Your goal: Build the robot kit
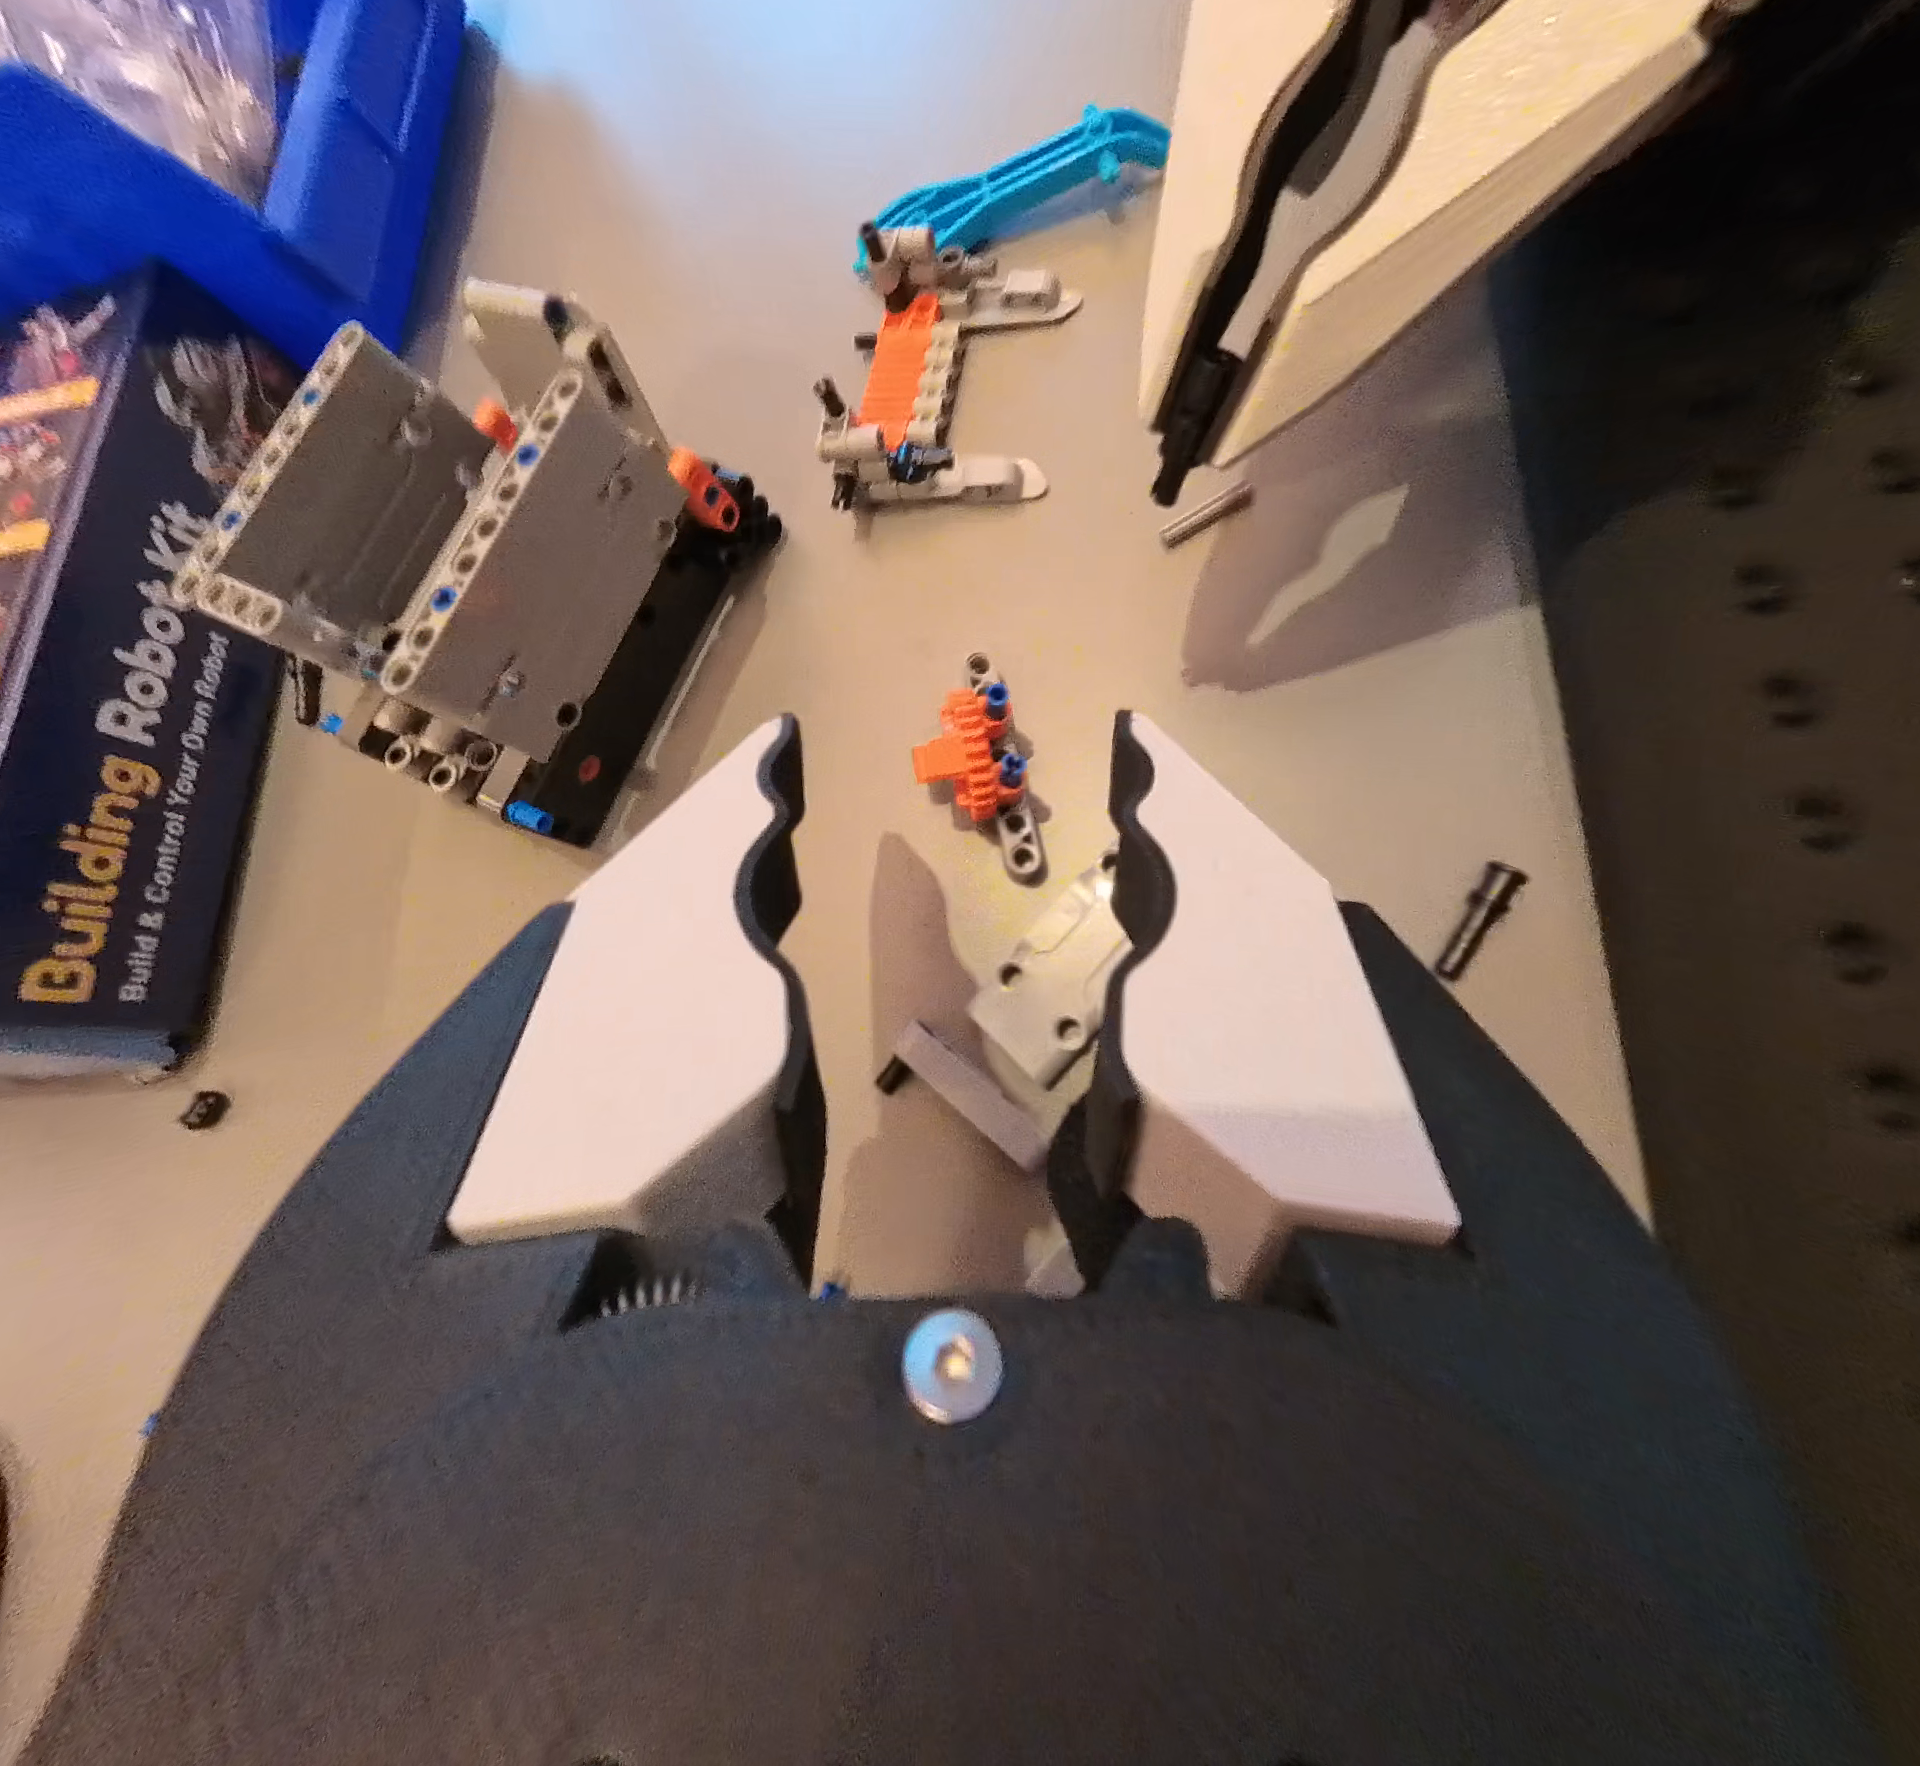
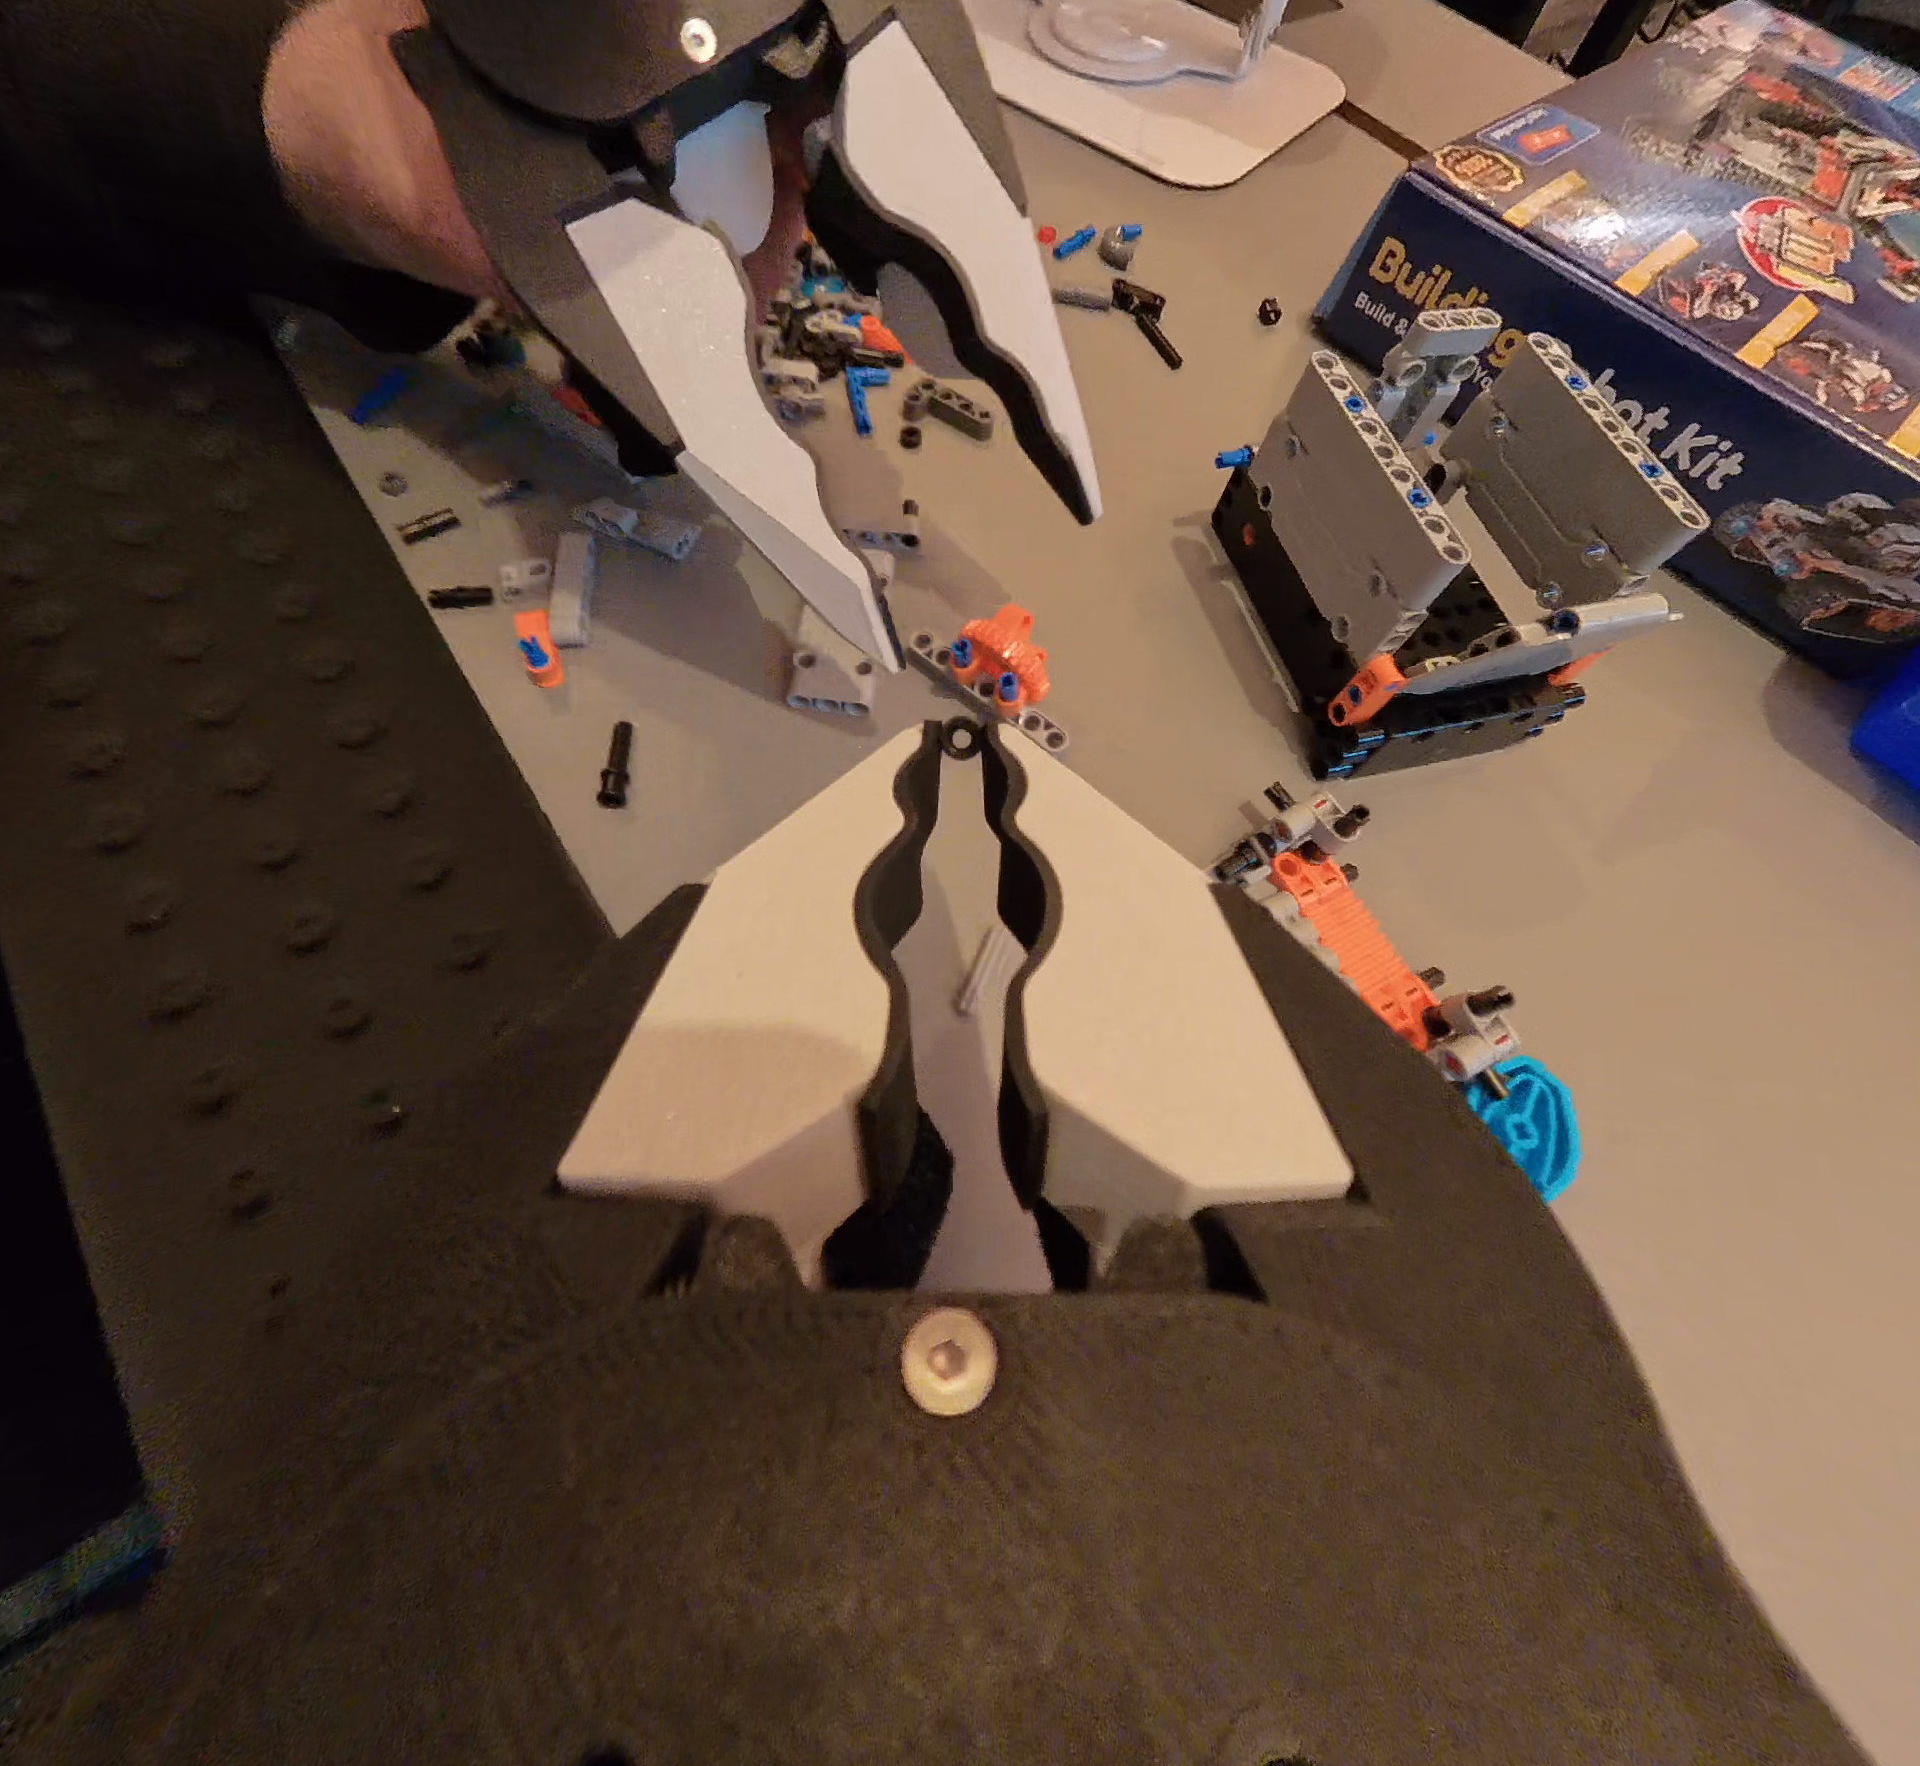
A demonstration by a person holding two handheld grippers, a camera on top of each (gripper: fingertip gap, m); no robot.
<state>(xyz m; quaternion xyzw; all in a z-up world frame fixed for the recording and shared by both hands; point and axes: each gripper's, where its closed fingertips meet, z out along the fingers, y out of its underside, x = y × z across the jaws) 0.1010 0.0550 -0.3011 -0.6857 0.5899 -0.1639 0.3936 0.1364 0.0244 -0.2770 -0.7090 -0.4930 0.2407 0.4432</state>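
My left gripper [image 1: 958, 734] is open just above the grey table. A small orange gear assembly [image 1: 982, 760] on a grey beam lies just ahead of its fingertips. A grey panel piece [image 1: 1044, 978] rests against the inside of its right finger. In the right wrist view the left gripper [image 2: 982, 584] comes in from the top left, with the panel piece [image 2: 829, 672] under one fingertip. My right gripper [image 2: 961, 731] is shut on a small black pin [image 2: 961, 737], close to the orange gear assembly [image 2: 997, 651]. The right gripper [image 1: 1179, 459] and the black pin [image 1: 1195, 391] also show in the left wrist view.
A grey-and-black block model [image 1: 468, 553] [image 2: 1455, 553] stands by a dark blue kit box [image 1: 104, 781] [image 2: 1662, 210]. An orange-and-grey assembly [image 1: 904, 386] [image 2: 1351, 947] with a cyan part [image 1: 1018, 178] lies nearby. Loose parts [image 2: 831, 345], a black pin [image 1: 1475, 916], a grey axle [image 1: 1205, 511], a blue bin [image 1: 312, 54] and a black mat [image 2: 208, 677] surround them. The gap from one gripper's tips to the other's is roughly 6 cm.
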